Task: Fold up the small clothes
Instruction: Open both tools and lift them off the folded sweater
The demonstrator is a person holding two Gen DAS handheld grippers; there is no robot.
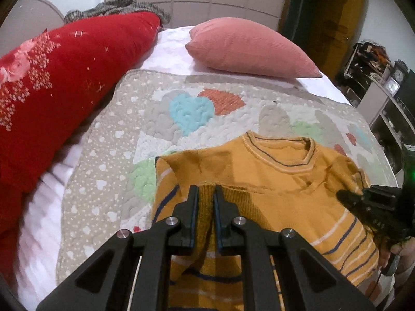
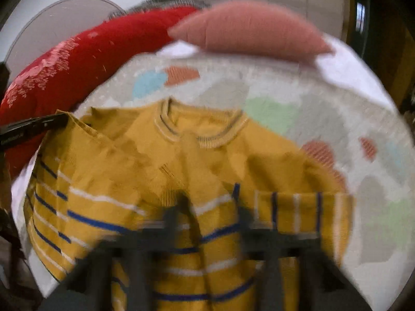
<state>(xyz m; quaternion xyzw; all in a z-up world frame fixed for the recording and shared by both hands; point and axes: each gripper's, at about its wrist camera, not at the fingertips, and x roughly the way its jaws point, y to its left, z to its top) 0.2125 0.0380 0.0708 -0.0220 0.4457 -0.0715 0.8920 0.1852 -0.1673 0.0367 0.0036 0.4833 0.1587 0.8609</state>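
Left wrist view, left to right: big red floral-print bolster cushion (image 1: 59,98) along the bed edge, grey patchwork quilt with coloured hearts (image 1: 124,119), pink ribbed pillow (image 1: 249,49) behind, then the small mustard-yellow knit sweater with navy and white stripes (image 1: 275,176) lying on the quilt, neckline away from the camera. Step, as I read it: fold the bottom hem up toward the collar. To do it well: carry both corners level and together, keep the hem taut, lay the edge square below the neckline, then release. Left gripper (image 1: 206,194): jaws nearly closed, pinching a ribbed sweater edge between the pads. Right gripper (image 2: 207,207): heavily blurred in its own view, reads as clamped, over the striped lower body; held fabric unclear.
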